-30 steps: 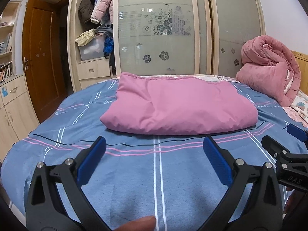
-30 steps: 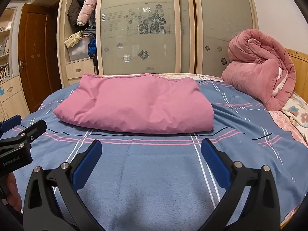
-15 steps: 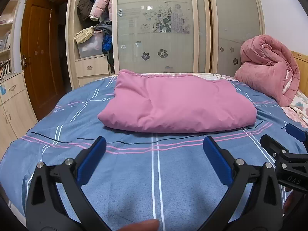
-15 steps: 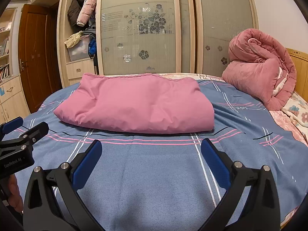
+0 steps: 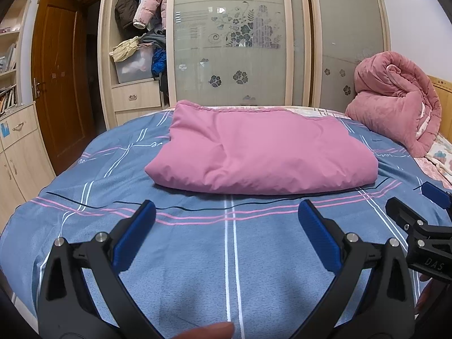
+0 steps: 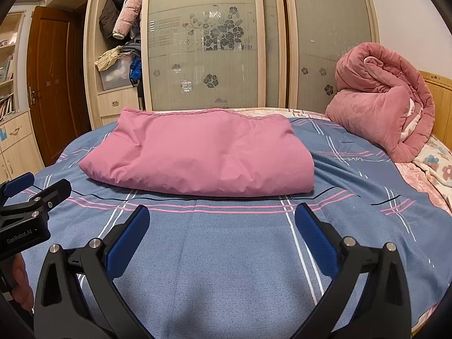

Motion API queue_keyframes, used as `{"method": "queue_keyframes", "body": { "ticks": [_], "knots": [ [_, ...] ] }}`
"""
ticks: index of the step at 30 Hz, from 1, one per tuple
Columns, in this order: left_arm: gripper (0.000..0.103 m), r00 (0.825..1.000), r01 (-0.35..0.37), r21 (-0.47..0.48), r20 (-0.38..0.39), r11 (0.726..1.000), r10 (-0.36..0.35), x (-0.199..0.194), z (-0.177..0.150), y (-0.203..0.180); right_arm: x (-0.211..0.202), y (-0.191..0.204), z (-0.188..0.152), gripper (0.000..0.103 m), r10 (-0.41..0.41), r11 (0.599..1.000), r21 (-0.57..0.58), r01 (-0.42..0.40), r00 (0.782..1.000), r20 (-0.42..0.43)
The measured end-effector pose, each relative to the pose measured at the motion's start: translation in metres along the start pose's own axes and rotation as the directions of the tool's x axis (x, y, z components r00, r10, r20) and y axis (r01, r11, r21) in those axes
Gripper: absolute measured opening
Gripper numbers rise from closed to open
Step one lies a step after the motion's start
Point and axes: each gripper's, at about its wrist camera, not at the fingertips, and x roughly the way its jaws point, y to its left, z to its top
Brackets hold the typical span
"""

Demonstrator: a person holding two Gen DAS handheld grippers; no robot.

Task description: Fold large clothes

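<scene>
Wardrobe [image 5: 254,42]: full-height, pale wood frame, frosted sliding panels printed with dark flower motifs; the open bay at 10 o'clock holds hanging puffer jackets and a translucent plastic bin [image 5: 132,66]. Bed [image 6: 226,254]: wide, covered by a blue-grey sheet of fine nap crossed with pink, white and black stripes, filling the lower half of both views. Pink garment [image 5: 262,155]: large, smooth matte cloth with a padded look, folded into a plump rounded rectangle with soft creases along its near edge; lies flat at the middle of the bed, at 12 o'clock from both tongs and well apart from them. Rolled quilt [image 6: 378,101]: salmon pink, plush, stitched in channels, bundled in a loose coil at 2 o'clock beside the wooden headboard. Door [image 5: 59,84]: dark brown varnished wood, metal handle, at 9 o'clock. Left tongs [image 5: 226,220]: black hard plastic arms with silver rivets, ribbed blue pads, spread wide over bare sheet, holding nothing; a fingertip [image 5: 209,332] shows at the bottom edge. Right tongs [image 6: 221,220]: same build, likewise spread wide and empty; visible at 3 o'clock in the left view.
</scene>
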Motion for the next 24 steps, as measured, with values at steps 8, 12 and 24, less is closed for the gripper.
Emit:
{"method": "queue_keyframes", "body": {
  "ticks": [8,12,24],
  "knots": [
    [0.101,1.0,0.001,0.002,-0.001,1.0,-0.001,0.0003,-0.0008,0.0007,-0.0004,-0.0004,0.0002,0.102,0.001,1.0,0.001,-0.001,1.0,0.002],
    [0.101,1.0,0.0,0.003,0.0,1.0,0.0,0.0,-0.0009,0.0004,-0.0002,-0.0005,0.0002,0.102,0.001,1.0,0.002,-0.001,1.0,0.001],
    [0.101,1.0,0.001,0.003,-0.002,1.0,-0.001,0.0002,-0.0008,0.0004,-0.0004,-0.0003,0.0006,0.102,0.003,1.0,0.003,-0.003,1.0,0.001]
  ]
}}
